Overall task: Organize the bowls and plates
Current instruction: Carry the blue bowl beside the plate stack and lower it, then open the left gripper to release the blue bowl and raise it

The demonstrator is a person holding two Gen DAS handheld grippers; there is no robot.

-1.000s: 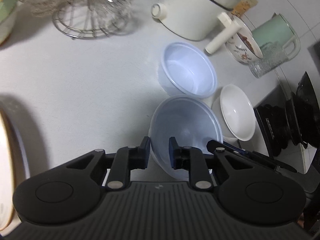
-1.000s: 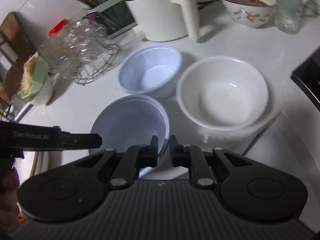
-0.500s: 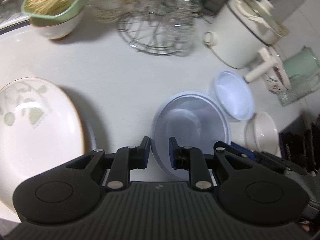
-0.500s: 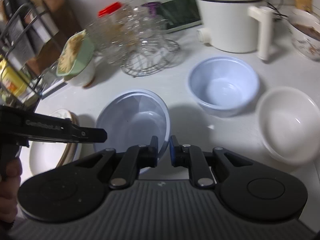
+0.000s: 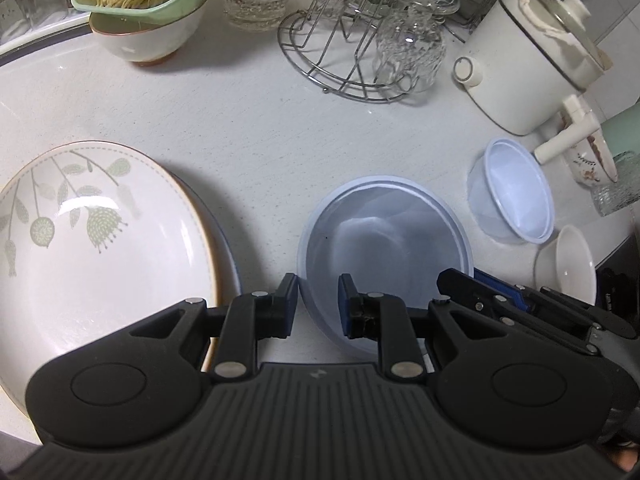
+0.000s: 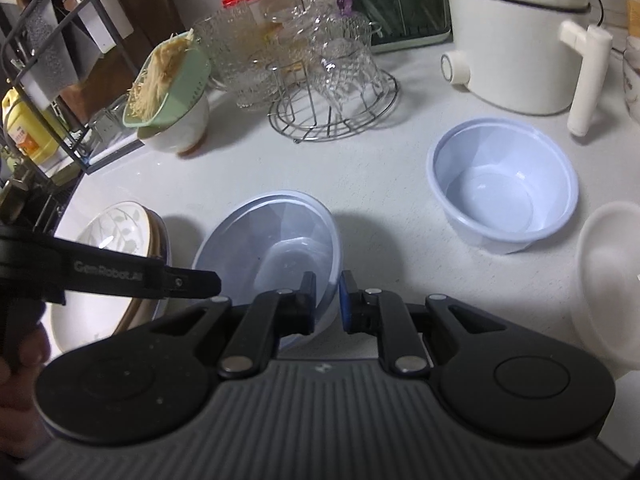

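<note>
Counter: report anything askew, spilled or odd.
The green strainer of noodles sits tilted on a white bowl, leaning sideways rather than level. No spill shows. Both grippers pinch the translucent blue bowl by its rim.

white bowl [image 6: 608,288] cut off at right edge; leaf plate [image 5: 92,248] partly behind gripper body

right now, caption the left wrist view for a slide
Both grippers, left and right, clamp the translucent bowl beside a leaf-patterned plate.
</note>
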